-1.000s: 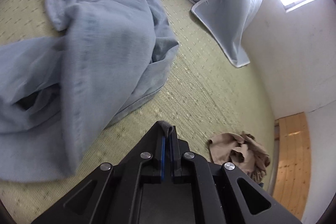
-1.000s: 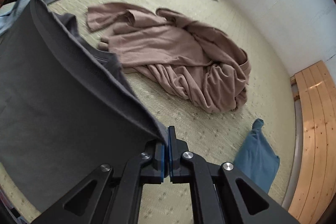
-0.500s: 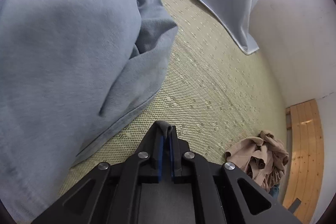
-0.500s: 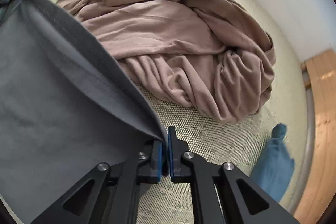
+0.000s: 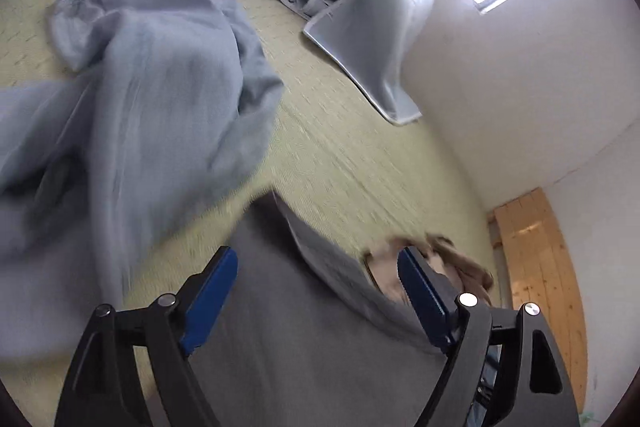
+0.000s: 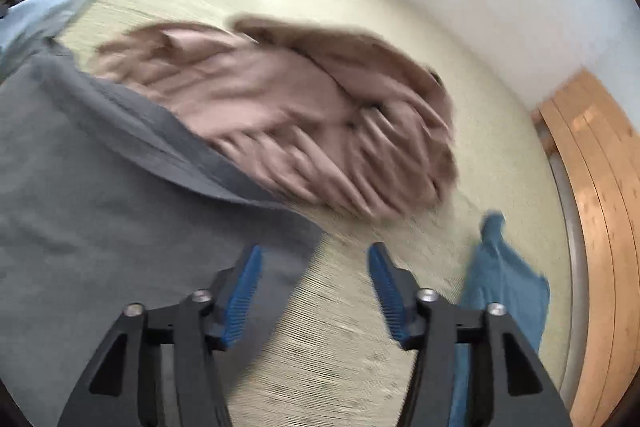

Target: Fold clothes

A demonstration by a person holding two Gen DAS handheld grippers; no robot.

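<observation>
A dark grey garment (image 5: 304,339) lies flat on the green woven mat, under and between the open jaws of my left gripper (image 5: 316,263). In the right wrist view the same grey garment (image 6: 92,211) lies at the left, its corner under the left finger of my right gripper (image 6: 316,259), which is open and empty above the mat. Both views are motion-blurred.
Light blue trousers (image 5: 132,115) lie crumpled at the left. A tan garment (image 6: 304,123) lies bunched beside the grey one. A pale blue-grey blanket (image 5: 360,11) rests against the white wall. A small blue cloth (image 6: 504,279) lies near the wooden floor edge (image 6: 600,207).
Both grippers have opened and let go of the grey garment, which now lies flat on the mat. Both have pulled back and up from it.
</observation>
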